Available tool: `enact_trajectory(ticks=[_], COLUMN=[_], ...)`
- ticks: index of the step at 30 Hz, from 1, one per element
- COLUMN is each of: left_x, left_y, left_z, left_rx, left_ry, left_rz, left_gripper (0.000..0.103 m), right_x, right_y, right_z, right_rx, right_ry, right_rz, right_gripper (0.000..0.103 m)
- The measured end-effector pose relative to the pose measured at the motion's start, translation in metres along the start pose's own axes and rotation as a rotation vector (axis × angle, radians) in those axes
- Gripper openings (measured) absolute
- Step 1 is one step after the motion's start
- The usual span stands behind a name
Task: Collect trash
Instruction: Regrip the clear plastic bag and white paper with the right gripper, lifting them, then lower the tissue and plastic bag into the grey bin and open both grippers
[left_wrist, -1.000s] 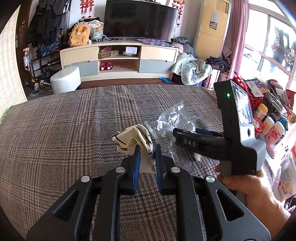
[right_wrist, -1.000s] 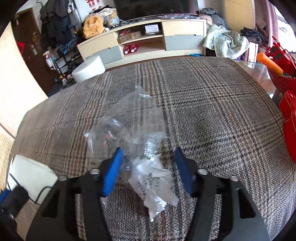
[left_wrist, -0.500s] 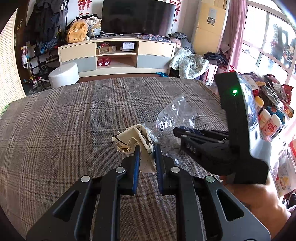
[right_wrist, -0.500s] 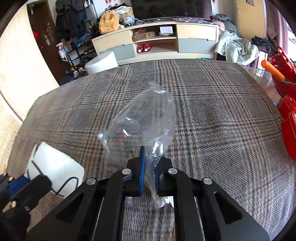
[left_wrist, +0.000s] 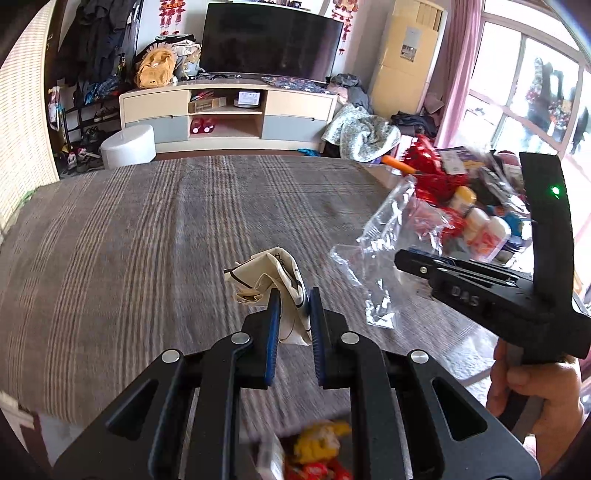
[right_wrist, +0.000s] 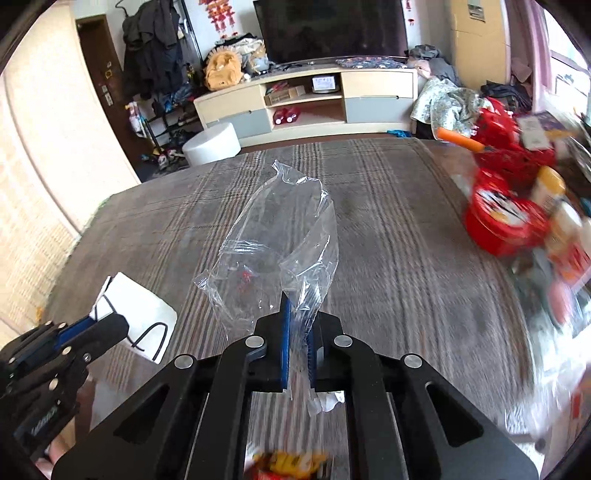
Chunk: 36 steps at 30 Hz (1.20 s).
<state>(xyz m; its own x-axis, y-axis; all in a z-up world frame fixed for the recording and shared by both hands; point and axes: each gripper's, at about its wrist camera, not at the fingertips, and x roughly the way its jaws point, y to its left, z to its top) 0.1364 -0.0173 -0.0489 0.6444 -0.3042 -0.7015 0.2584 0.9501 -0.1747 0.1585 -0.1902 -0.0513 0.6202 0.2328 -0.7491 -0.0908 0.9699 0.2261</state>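
Left gripper: fingers pinching the crumpled cream paper, held above the plaid-covered counter. Right gripper: fingers clamped on the clear plastic bag, bag sticking up toward 12 o'clock. Blurred snack wrappers at 6 o'clock below both.

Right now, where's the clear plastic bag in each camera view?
Left wrist: the plastic bag is right of centre, held by the right gripper.
Right wrist: the bag is at centre, rising from the gripper.
Shared landmark: the white stool, beyond the plaid cloth.
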Motion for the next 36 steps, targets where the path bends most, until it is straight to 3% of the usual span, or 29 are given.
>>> enact_trajectory(ticks=[8,16,28,36], left_x=[-0.048,-0.051,0.012,0.045], left_y=[-0.028,-0.036,-0.029,-0.021], left_z=[-0.069,-0.142,-0.242,-0.264], left_rx=[-0.004,-0.015,-0.021,-0.035], left_ry=[0.001,0.056,0.269,0.364], left_rz=[-0.032,-0.056,-0.076,-0.069], left_gripper=[0.014,0.014,0.014,0.014], right_x=[-0.063,-0.072,-0.005,0.046], right_y=[-0.007,-0.01,-0.005,-0.001], right_z=[-0.077,-0.149,-0.226,-0.244], right_rx=[-0.011,-0.018,-0.023,0.018], right_ry=[-0.001,0.04,0.186,0.289], right_rz=[0.014,0.019,0.035,0.055], right_gripper=[0.009,0.009,0.009,0.009])
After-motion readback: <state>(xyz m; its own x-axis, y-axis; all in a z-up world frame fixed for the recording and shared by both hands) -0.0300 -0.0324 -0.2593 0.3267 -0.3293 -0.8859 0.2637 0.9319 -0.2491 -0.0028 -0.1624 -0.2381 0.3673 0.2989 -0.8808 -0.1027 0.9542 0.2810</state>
